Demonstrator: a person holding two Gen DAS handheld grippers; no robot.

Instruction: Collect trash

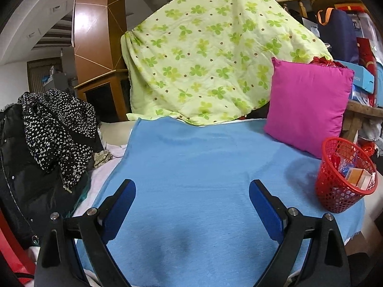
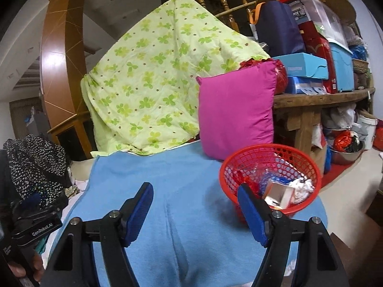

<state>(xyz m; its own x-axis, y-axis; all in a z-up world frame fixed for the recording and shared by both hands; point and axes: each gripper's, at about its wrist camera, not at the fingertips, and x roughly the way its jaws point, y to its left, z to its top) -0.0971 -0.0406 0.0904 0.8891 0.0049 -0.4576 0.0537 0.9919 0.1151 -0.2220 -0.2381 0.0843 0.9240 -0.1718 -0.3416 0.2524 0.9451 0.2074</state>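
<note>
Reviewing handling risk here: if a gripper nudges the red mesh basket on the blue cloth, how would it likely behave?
The red mesh basket looks like thin plastic, so probably light and easily slid. It tapers to a narrower base and holds loose trash such as a small box, so it may tip. The blue cloth beneath could bunch.

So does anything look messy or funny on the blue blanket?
Nothing spilled. The red basket stands upright on the blue blanket with the trash inside, and no loose trash shows. Both tongs are open and empty.

Both grippers have black frames, silver screws and blue-padded fingers [image 1: 121, 205] [image 2: 140, 211].
</note>
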